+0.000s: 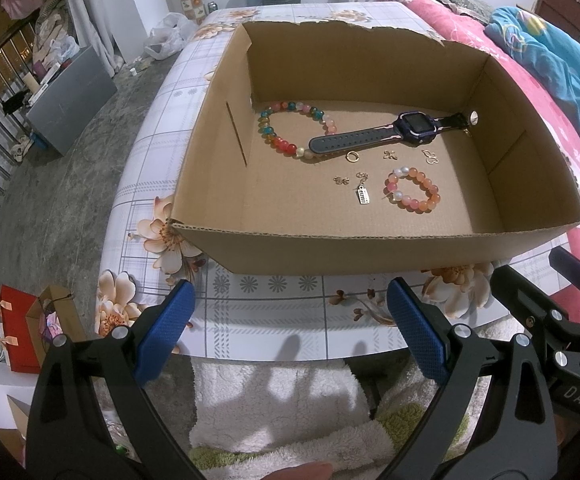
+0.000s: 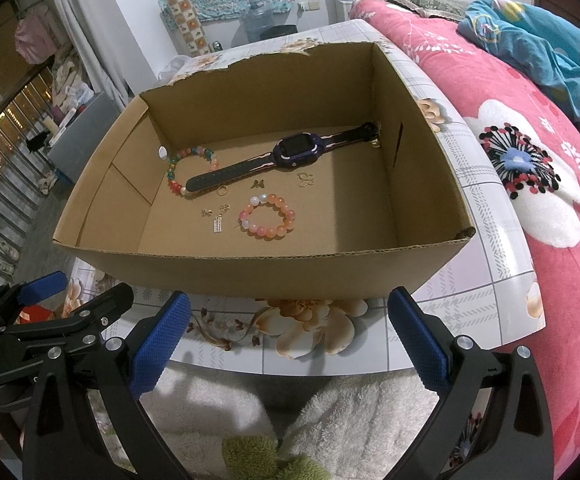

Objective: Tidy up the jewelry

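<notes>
An open cardboard box [image 1: 389,252] [image 2: 250,272] stands on the floral table. Inside lie a multicoloured bead bracelet [image 1: 268,130] [image 2: 172,178], a dark watch [image 1: 405,126] [image 2: 295,148], a pink-orange bead bracelet [image 1: 429,196] [image 2: 286,220], a gold ring [image 1: 352,156] [image 2: 221,190], butterfly charms [image 1: 430,157] [image 2: 305,178] and a silver tag charm [image 1: 363,194] [image 2: 217,225]. My left gripper [image 1: 290,332] hangs open over the table's near edge, in front of the box, with nothing between its blue pads. My right gripper [image 2: 288,332] is open too, beside it, also short of the box.
The table [image 1: 274,320] carries only the box. A pink bed [image 2: 529,160] with a blue blanket runs along the right. White fluffy fabric [image 1: 274,408] lies below the table edge. Gift bags [image 1: 22,324] and a grey cabinet [image 1: 70,96] stand on the floor at left.
</notes>
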`<move>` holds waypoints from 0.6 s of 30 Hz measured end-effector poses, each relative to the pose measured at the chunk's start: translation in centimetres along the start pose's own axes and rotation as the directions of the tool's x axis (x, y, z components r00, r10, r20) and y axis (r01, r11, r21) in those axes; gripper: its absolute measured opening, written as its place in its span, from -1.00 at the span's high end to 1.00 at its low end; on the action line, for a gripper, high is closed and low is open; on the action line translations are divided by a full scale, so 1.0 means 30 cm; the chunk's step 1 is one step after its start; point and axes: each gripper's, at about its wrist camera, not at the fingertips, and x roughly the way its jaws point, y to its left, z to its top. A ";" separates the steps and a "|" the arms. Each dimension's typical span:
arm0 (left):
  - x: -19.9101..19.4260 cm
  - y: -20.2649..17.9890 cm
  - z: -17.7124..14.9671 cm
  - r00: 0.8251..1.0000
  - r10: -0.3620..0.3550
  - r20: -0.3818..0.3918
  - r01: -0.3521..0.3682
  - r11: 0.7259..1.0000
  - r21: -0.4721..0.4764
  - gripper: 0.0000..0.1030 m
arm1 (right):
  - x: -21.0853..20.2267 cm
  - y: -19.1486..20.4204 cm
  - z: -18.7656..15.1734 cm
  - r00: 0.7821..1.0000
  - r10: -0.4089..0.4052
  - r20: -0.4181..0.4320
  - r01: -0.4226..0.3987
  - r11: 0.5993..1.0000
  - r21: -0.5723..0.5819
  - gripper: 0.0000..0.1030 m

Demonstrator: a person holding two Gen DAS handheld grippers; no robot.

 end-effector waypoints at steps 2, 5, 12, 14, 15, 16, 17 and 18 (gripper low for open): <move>0.001 0.002 -0.001 1.000 0.000 -0.001 0.000 1.000 0.000 -0.81 | 0.001 0.000 0.000 1.000 0.000 -0.002 0.000 1.000 0.000 -0.87; 0.001 0.001 0.000 1.000 0.000 -0.001 0.000 1.000 0.000 -0.81 | 0.001 0.000 0.000 1.000 -0.001 -0.003 0.001 1.000 0.000 -0.87; 0.001 0.001 -0.001 1.000 0.002 -0.001 -0.002 1.000 0.001 -0.81 | 0.001 -0.003 0.001 1.000 0.001 -0.001 -0.001 1.000 0.001 -0.87; 0.000 0.001 -0.002 1.000 0.003 -0.001 -0.003 1.000 0.001 -0.81 | 0.002 -0.004 0.002 1.000 0.001 -0.002 -0.001 1.000 0.001 -0.87; 0.000 0.001 -0.003 1.000 0.003 -0.001 -0.003 1.000 0.001 -0.81 | 0.001 0.000 -0.002 1.000 0.001 -0.003 -0.001 1.000 0.002 -0.87; 0.000 0.000 -0.001 1.000 0.003 -0.001 -0.003 1.000 0.001 -0.81 | 0.001 -0.005 0.002 1.000 0.001 -0.002 -0.001 1.000 0.001 -0.87; 0.000 0.000 -0.001 1.000 0.003 -0.001 -0.003 1.000 0.001 -0.81 | 0.001 -0.001 -0.001 1.000 0.002 -0.003 -0.002 1.000 0.002 -0.87; 0.000 -0.001 -0.001 1.000 0.003 -0.001 -0.003 1.000 0.001 -0.81 | 0.001 -0.004 0.001 1.000 0.002 -0.003 -0.002 1.000 0.001 -0.87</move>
